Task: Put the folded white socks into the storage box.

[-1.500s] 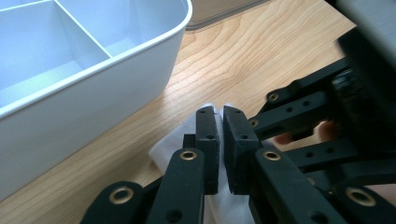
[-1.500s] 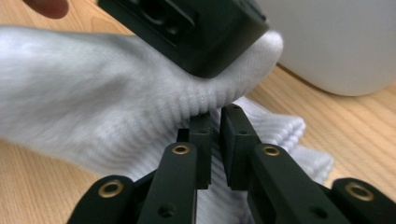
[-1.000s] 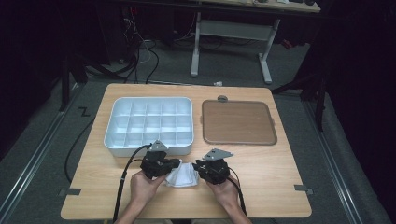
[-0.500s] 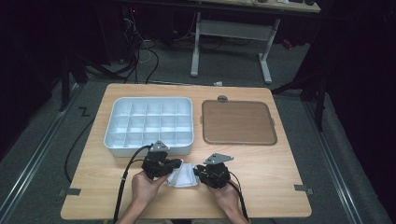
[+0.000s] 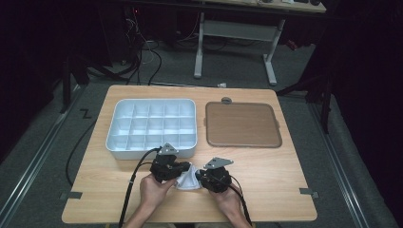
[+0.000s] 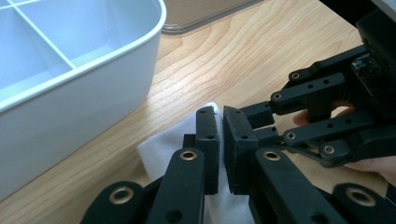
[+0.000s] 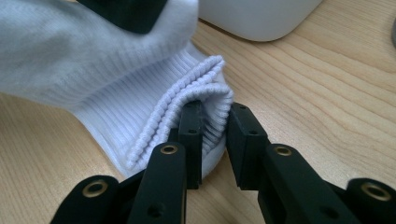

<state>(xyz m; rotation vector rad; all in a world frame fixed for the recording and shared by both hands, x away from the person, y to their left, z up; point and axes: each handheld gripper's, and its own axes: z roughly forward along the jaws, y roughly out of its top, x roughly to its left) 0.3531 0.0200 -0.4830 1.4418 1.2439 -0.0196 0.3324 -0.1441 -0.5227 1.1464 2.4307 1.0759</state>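
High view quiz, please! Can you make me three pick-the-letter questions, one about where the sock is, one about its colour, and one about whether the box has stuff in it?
1. Where is the sock?
A. in the white box
B. on the brown tray
C. on the wooden table, in front of the white box

2. What colour is the sock?
A. white
B. red
C. black

3. The white box's compartments are:
A. full of toys
B. empty
C. covered by a lid

Answers:
1 C, the sock lies on the table.
2 A, its ribbed fabric is white.
3 B, the white box shows only bare compartments.
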